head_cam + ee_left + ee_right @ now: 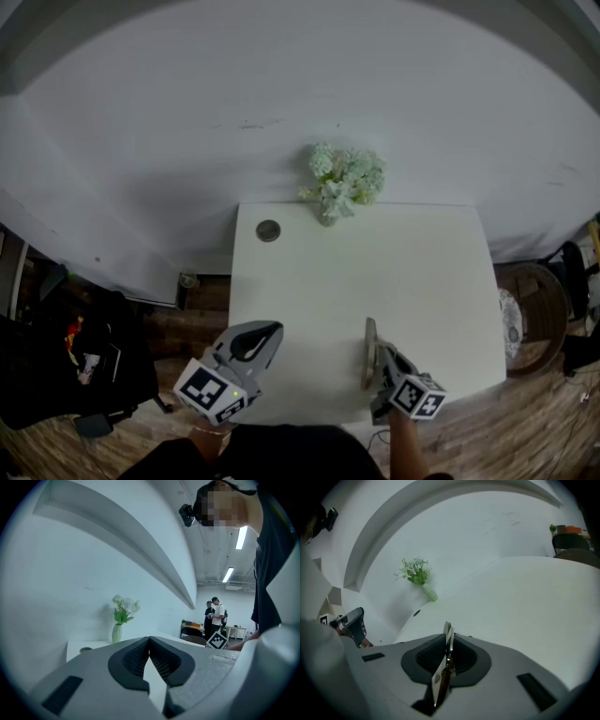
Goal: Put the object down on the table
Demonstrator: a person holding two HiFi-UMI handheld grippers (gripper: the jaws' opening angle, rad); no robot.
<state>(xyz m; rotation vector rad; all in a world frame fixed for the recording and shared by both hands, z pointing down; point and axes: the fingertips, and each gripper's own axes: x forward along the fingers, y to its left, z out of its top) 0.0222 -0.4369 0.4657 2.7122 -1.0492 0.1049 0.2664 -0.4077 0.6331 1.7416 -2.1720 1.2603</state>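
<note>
A thin, flat tan object (369, 352) with a metal edge and a white label stands on edge between the jaws of my right gripper (377, 360), just above the white table (412, 272) near its front edge. In the right gripper view the pads close on both faces of the object (442, 674), and my right gripper (448, 638) is shut on it. My left gripper (270, 332) hovers over the table's front left corner. Its jaws (149, 639) meet at the tips with nothing between them.
A vase of pale flowers (343, 180) stands at the table's far edge by the wall, with a small dark round disc (268, 231) to its left. A wicker chair (534, 314) is off the right side. Dark bags (75, 366) lie on the floor at left. Two people (214, 616) stand far off.
</note>
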